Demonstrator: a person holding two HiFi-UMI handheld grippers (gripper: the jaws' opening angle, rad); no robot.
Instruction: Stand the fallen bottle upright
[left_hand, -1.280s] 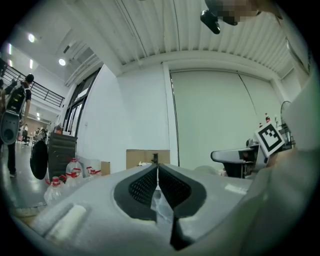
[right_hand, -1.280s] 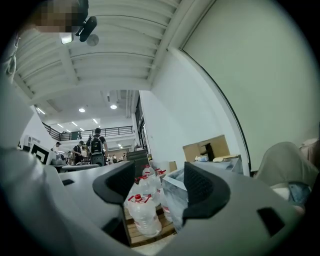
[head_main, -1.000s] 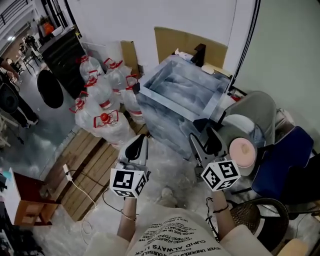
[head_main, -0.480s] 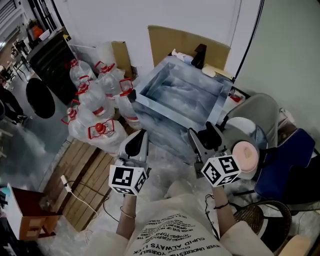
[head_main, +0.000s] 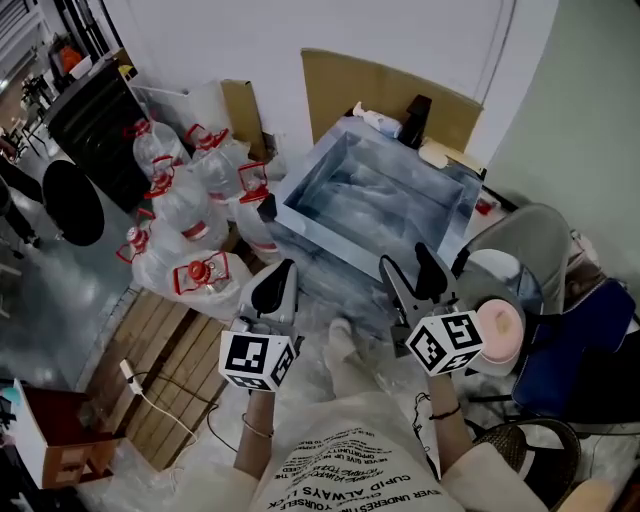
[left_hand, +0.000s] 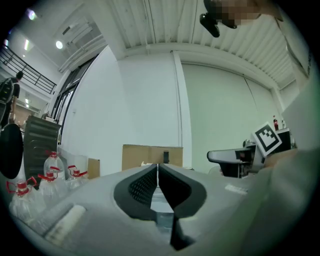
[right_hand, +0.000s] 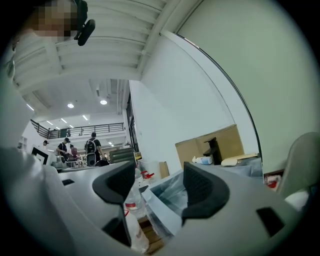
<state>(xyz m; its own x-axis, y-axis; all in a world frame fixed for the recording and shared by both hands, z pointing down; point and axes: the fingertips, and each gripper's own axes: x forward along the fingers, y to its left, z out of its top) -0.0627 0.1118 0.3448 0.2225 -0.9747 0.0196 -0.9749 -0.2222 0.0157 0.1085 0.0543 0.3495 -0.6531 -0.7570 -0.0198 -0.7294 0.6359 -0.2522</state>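
Grippers held up before the sink
Left gripper clenched on nothing, right gripper released and empty; bottle lying at 12 o'clock.

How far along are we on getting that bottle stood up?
Done: nothing yet. The white bottle lies on its side at the far edge of the sink, beside the black faucet. In hand: nothing. The left gripper is shut and empty, the right gripper is open and empty, and both are on the sink's near side. Left: reach across, grasp the bottle, stand it upright.
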